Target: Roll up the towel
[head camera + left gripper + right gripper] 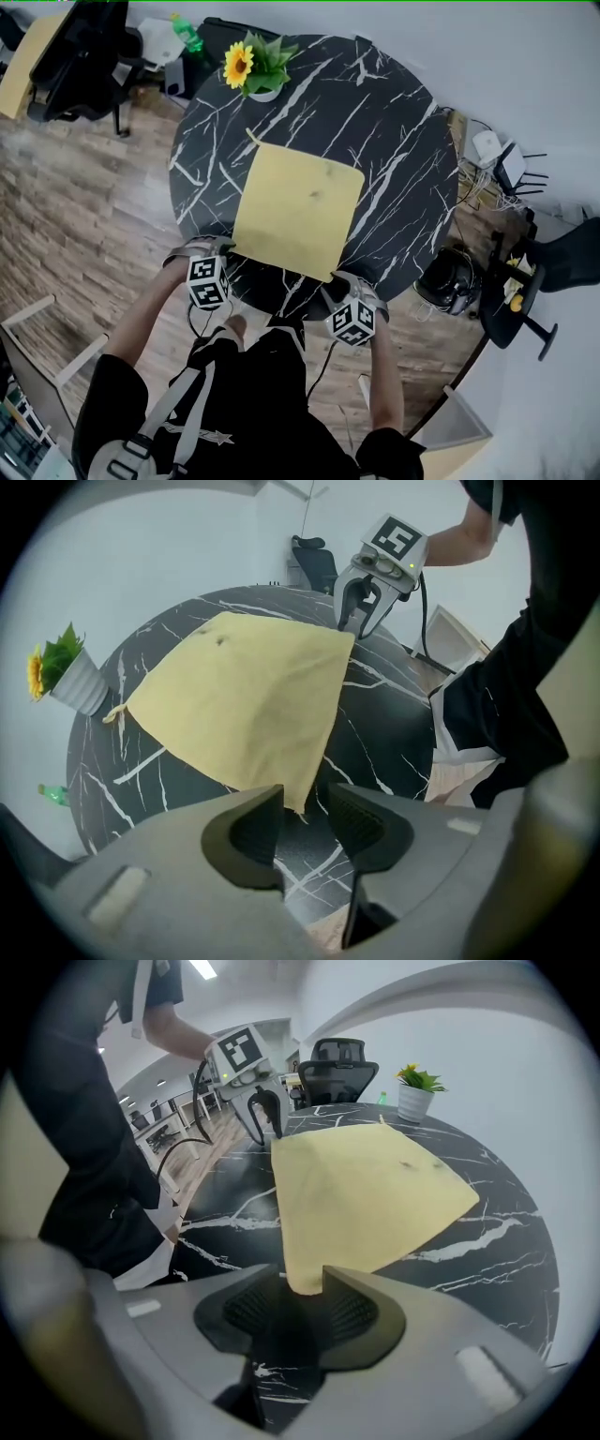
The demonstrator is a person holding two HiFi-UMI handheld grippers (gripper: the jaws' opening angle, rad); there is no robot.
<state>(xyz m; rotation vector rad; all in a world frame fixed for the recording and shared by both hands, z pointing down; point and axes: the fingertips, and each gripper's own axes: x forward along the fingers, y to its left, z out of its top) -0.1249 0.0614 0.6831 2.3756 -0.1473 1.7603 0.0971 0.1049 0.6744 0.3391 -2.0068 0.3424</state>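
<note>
Standing at the near edge of a round black marble table (394, 122), a person in dark clothes holds one gripper at each near corner of a yellow towel (298, 208). Far left, a black office chair (80, 56) stands on the wood-plank floor (84, 216), with a green bottle (187, 33) beyond the table's far edge. The left gripper (302, 796) points steeply down at the towel's near-left corner; its jaws stand apart, and the tip of that corner lies in the gap between them without either pad pressing on it. The towel lies spread flat as a single square sheet on the near half of the tabletop, not yet rolled, with a small loop at its far-left corner and a faint dark speck near its middle. Behind it, at the table's far rim, a potted sunflower (253, 67) stands upright, well apart from the cloth. The right gripper (300, 1277) is at the near-right corner, also tilted steeply down; its jaws are likewise spread, the yellow corner sitting between the ribbed pads with a dark gap showing on the left side. Farther right, another black chair (553, 262) stands beside the table.
</note>
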